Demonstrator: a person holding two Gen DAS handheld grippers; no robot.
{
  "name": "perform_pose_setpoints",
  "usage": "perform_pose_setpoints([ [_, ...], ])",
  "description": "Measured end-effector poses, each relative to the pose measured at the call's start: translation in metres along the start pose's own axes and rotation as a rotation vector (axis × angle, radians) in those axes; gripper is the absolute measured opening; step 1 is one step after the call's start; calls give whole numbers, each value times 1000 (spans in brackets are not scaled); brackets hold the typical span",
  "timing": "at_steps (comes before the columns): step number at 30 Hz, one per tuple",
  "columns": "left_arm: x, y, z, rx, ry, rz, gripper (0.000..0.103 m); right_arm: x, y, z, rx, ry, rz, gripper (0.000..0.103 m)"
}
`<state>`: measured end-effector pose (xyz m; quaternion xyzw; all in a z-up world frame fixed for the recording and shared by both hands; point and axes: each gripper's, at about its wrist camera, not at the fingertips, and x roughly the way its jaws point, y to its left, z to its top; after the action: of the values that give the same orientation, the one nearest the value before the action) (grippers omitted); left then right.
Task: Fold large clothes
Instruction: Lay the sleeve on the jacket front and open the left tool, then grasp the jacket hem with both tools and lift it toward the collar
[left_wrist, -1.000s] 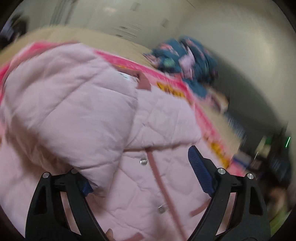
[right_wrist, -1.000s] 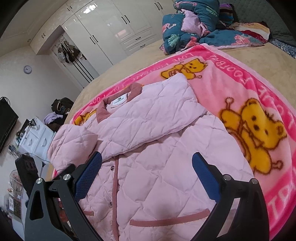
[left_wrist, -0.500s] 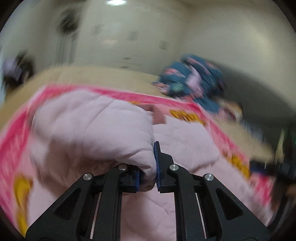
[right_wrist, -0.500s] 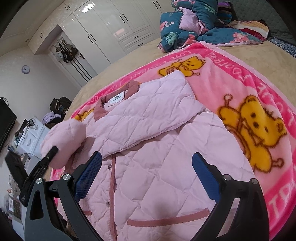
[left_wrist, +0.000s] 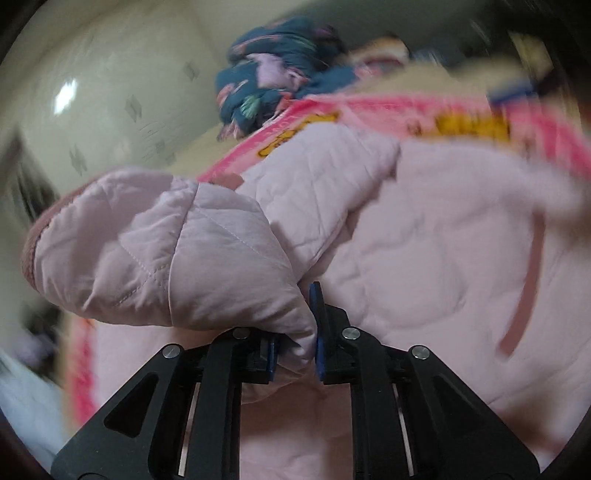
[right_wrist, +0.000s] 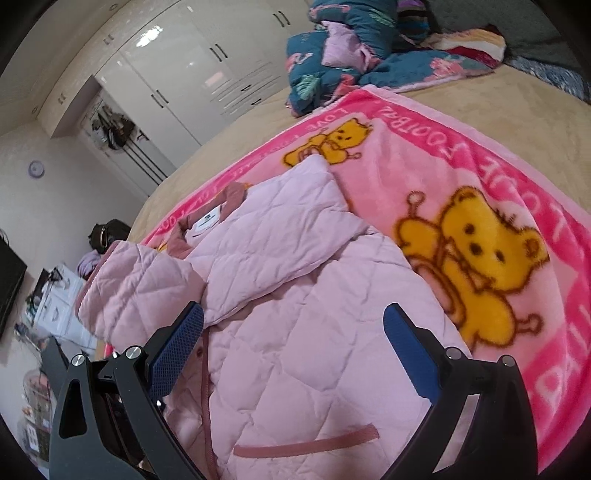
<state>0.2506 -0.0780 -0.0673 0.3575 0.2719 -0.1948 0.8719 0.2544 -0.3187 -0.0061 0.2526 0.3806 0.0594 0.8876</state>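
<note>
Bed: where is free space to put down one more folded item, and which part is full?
Free: the tan bedspread between the pink bear blanket and the blue bedding heap; also the blanket's bear area right of the pink quilted jacket. Crowded: the jacket's area, where the left gripper holds its sleeve.

The pink quilted jacket (right_wrist: 295, 350) covers the near middle of the bed (right_wrist: 498, 122), its raised sleeve (right_wrist: 140, 291) blocking the left edge. Toward the right edge, the bear blanket (right_wrist: 480, 192) lies flat and bare. A heap of bedding (right_wrist: 369, 55) fills the far corner; tan bed between heap and blanket is open.
</note>
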Motion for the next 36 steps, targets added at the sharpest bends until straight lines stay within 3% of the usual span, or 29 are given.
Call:
perform_pose_setpoints([
  [2,-1,-11,0,81,10,19,9,1,-3,0,6,5,-3,97],
  [4,2,-14,-2,83,31,3,11,2,-4,-1,8,11,-3,97],
  [7,1,-27,-3,172,27,43,16,2,-2,-1,6,12,-1,97],
  [9,-6,-23,0,102,4,-29,27,1,-2,-1,4,8,0,97],
  [11,-12,-13,3,0,-13,-130,32,-2,-2,1,7,2,-4,97],
  [15,-15,-7,5,-49,1,-153,37,-6,-4,2,11,-5,-7,97],
  [19,-11,18,7,-227,61,-267,49,-4,-3,1,13,12,0,97],
  [22,-12,33,8,-313,62,-313,57,3,2,-1,1,40,11,97],
  [25,-20,44,7,-365,61,-341,70,12,12,-6,-17,76,27,97],
  [26,-23,47,7,-377,52,-355,82,16,15,-8,-20,87,33,97],
  [28,-31,55,8,-413,20,-384,85,21,20,-11,-20,106,48,97],
  [30,-36,61,10,-427,6,-379,86,27,24,-14,-19,126,52,97],
  [36,-41,76,8,-433,26,-266,93,45,33,-28,-30,182,44,97],
])
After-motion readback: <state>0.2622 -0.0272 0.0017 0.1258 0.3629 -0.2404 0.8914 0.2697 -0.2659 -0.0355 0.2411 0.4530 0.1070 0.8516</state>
